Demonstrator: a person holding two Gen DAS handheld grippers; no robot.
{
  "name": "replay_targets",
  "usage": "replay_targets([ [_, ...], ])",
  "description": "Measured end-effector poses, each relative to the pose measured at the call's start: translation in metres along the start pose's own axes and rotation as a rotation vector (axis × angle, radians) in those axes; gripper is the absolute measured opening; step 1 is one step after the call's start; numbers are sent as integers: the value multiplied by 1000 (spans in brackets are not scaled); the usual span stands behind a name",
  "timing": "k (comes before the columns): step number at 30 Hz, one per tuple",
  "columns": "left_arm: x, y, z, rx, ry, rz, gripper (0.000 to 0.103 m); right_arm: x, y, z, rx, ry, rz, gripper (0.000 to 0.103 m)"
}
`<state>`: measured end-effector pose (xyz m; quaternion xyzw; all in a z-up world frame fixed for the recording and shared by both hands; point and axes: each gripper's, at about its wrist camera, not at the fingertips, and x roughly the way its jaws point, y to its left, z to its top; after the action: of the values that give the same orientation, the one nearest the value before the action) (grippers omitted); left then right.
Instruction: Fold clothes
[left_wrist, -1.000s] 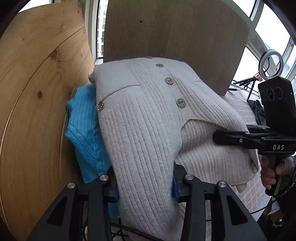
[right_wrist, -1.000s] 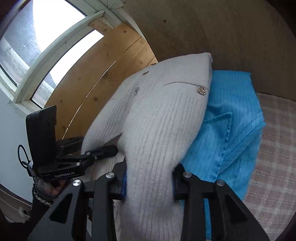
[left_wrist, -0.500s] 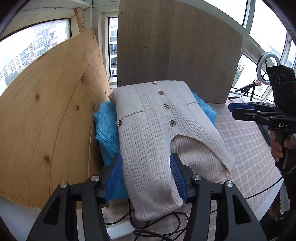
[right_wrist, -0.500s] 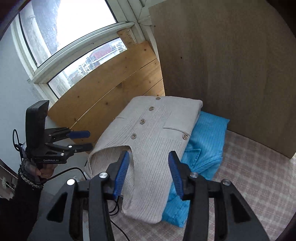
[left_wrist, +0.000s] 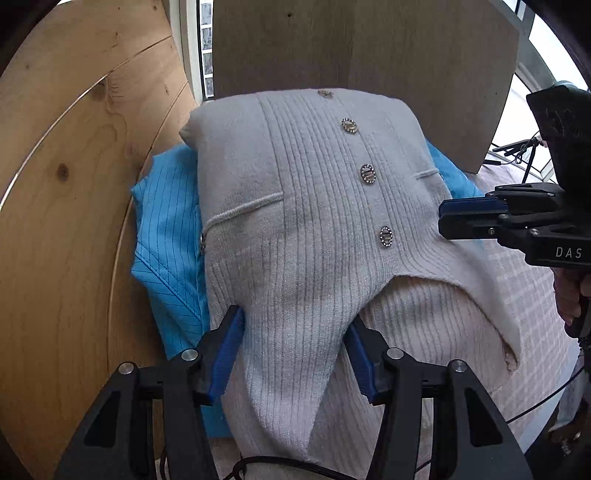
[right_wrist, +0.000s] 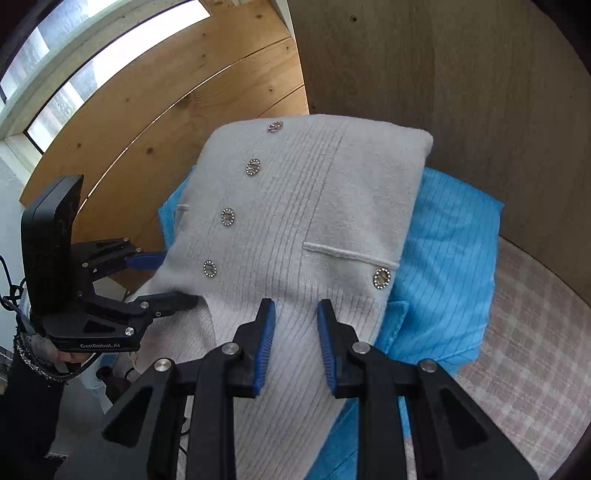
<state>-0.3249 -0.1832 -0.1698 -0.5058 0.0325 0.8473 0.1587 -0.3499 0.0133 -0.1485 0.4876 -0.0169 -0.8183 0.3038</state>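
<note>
Lying folded on a blue garment (left_wrist: 166, 236), the grey knit cardigan (left_wrist: 303, 221) fills the middle of the checked tabletop (right_wrist: 535, 332), with a pine board (left_wrist: 74, 184) at nine o'clock and a grey panel (left_wrist: 369, 48) at twelve. The left gripper (left_wrist: 293, 354) and right gripper (right_wrist: 295, 343) both hang over the cardigan's near hem, jaws spread, gripping nothing. Half a second ago both stood farther back; the right jaws are now narrower.
</note>
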Motion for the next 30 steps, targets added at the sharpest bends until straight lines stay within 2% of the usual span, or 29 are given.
replay_targets([
  [3,-15,1,18,-18,-34,-11,51,-31,-2,13,26,-110,60,24],
  [6,-30,1,36,-36,-68,-22,51,-31,-6,34,37,-155,28,24],
  [9,-47,0,46,-60,-74,-78,49,-11,-14,51,45,-126,8,24],
  [12,-83,-14,34,54,-173,-63,53,13,-20,56,15,-54,-58,24],
  [13,-89,-16,28,78,-184,-43,58,20,-22,56,9,-31,-60,24],
  [16,-86,-13,20,86,-142,-10,59,16,-25,49,0,-47,-44,24],
  [18,-75,-14,10,96,-99,48,59,8,-22,49,-3,-78,-8,24],
  [22,-58,-9,-17,47,-59,-15,59,12,-13,50,-59,-53,-47,24],
  [25,-25,-4,-33,42,54,33,58,22,-18,53,-30,-29,-31,25],
  [26,-16,2,-36,13,92,61,53,27,-20,54,-21,-12,-28,25],
  [29,-38,13,-25,-92,28,8,49,25,-21,55,-19,-7,-27,25],
  [30,-52,11,-17,-92,-28,17,49,18,-19,56,-25,-31,-31,25],
])
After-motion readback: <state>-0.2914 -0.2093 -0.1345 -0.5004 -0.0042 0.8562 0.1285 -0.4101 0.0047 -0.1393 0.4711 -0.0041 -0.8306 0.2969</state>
